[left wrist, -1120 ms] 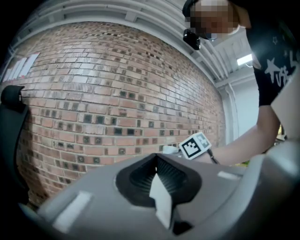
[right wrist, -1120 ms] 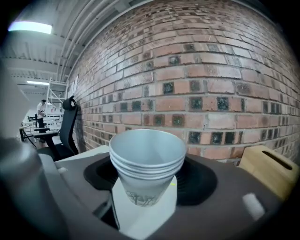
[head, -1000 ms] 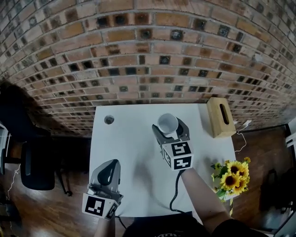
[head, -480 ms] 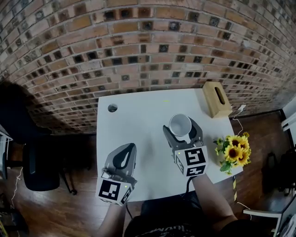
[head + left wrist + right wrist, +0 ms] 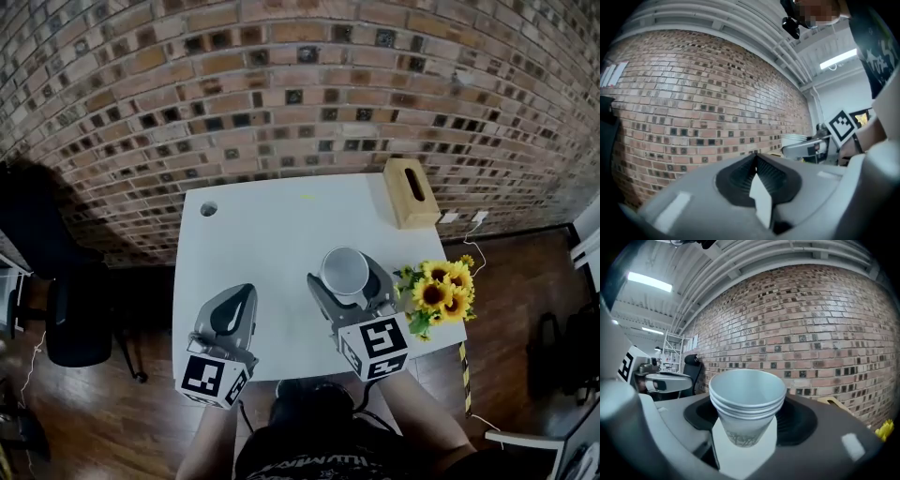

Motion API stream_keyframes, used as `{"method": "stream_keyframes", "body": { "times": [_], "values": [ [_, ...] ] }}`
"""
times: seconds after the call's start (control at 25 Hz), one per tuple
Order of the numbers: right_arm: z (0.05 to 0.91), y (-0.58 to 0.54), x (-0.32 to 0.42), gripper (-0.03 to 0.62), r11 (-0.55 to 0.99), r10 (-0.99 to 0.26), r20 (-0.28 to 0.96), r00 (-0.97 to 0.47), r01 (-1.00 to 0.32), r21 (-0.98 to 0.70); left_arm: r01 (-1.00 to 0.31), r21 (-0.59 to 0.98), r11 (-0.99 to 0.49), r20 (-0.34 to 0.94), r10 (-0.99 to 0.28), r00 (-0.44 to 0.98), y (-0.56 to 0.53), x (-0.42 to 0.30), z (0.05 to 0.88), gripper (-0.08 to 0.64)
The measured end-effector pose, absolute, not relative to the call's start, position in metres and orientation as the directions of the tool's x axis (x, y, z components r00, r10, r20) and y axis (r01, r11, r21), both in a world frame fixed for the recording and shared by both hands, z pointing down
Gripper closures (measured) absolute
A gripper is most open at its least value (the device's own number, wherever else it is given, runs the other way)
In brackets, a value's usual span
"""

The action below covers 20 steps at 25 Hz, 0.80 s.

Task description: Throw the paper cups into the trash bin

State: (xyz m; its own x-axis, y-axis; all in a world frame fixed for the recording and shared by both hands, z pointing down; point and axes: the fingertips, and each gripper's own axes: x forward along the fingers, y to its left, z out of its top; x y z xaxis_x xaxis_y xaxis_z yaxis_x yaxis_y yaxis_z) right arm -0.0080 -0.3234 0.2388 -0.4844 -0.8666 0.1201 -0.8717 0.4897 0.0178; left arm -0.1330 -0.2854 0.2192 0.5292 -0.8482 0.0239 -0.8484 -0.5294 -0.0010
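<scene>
The right gripper (image 5: pixel 345 275) has its fingers (image 5: pixel 800 420) spread wide and closed round a stack of paper cups (image 5: pixel 747 404), the dark ribbed pads pressing on the lower sides of the stack. The cups stand upright with the mouth open to the ceiling, held over the near right part of the white bench (image 5: pixel 272 234), just beside a bunch of sunflowers (image 5: pixel 436 292). They are pale, thin-walled and tapered, nested so that three rolled rims show one under another, with a faint grey print near the base and nothing inside. The left gripper (image 5: pixel 243 297) is over the near left part of the bench; its fingers (image 5: pixel 774 176) are pressed together, ribbed black pads meeting along one seam, and nothing is between them. Both grippers have smooth grey shells and a cube with black-and-white square markers. A wooden box with a slot in its top (image 5: pixel 411 192) lies at the far right corner, below a rough brick wall (image 5: pixel 281 84).
</scene>
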Motion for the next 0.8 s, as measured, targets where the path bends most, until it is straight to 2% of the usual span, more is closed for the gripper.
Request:
{"method": "stream_keyframes", "body": {
  "times": [0.44, 0.8],
  "values": [
    [0.234, -0.209, 0.030, 0.245, 0.654, -0.755, 0.099, -0.649, -0.755, 0.044, -0.877, -0.056, -0.476, 0.023, -0.879, 0.476, -0.201, -0.061, 0.208, 0.555],
    [0.244, -0.126, 0.072, 0.245, 0.712, -0.701, 0.115, -0.704, -0.701, 0.046, -0.890, -0.087, -0.447, 0.049, -0.894, 0.445, -0.145, -0.022, 0.219, 0.555]
  ]
}}
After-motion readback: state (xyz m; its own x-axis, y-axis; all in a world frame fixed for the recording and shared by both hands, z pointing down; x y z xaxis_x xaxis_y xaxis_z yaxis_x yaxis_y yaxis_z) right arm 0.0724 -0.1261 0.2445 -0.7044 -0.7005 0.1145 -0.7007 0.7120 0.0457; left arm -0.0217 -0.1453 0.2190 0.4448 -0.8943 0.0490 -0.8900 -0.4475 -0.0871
